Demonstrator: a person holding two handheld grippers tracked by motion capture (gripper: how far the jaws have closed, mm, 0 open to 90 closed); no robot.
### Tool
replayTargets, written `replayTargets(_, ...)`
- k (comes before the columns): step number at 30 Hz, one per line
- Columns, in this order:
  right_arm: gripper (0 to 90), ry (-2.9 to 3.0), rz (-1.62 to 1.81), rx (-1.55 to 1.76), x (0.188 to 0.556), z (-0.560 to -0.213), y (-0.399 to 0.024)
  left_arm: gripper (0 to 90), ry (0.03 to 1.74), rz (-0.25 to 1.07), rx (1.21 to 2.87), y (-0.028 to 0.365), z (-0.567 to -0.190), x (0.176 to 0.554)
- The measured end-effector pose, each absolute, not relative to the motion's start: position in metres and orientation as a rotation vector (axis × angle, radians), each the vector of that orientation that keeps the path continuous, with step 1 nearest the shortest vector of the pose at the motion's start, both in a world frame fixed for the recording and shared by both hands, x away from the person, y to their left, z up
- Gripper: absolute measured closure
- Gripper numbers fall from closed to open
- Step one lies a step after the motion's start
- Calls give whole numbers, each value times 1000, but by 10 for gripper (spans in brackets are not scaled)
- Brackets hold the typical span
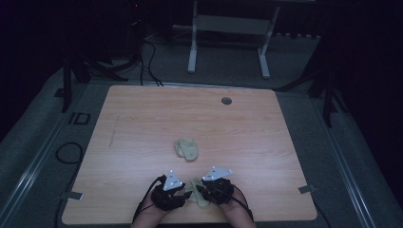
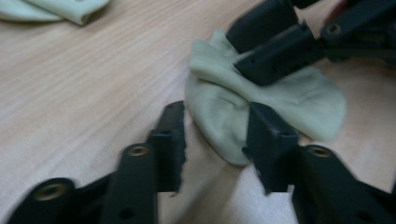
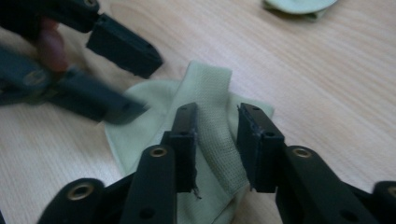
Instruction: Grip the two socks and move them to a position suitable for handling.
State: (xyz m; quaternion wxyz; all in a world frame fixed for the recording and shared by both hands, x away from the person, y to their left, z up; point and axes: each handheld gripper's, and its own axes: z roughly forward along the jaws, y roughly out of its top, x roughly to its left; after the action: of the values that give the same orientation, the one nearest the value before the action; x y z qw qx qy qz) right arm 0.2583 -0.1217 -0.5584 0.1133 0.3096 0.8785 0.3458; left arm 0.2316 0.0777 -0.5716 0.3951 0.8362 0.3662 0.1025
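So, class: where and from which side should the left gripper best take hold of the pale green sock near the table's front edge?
Probably the sock's free rounded end, coming in low along the table. The right gripper already straddles the ribbed cuff, and the rest lies flat and crumpled, with the left gripper open around that edge.

From my remote station I see a pale sage-green sock (image 3: 212,135) with a fine ribbed weave at its cuff, lying on a light wood-grain table (image 1: 142,123). Beyond the sock, a second pale green bundle (image 1: 186,148) matches it in colour. Both the left hand-held gripper (image 2: 215,135) and the right hand-held gripper (image 3: 217,144) are matte black with brass-coloured rivets.
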Motion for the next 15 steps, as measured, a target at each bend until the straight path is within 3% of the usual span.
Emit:
replayTargets(6,821,2571,1025,883,253,-561,-120,855,935,288,2125,67,-572,234)
replayTargets(10,847,2555,1022,878,249,-557,-120,871,935,286,2117,67,-571,234)
replayTargets(15,856,2474,1146,878,239,-526,-137,876,880,293,2063,73,-553,227)
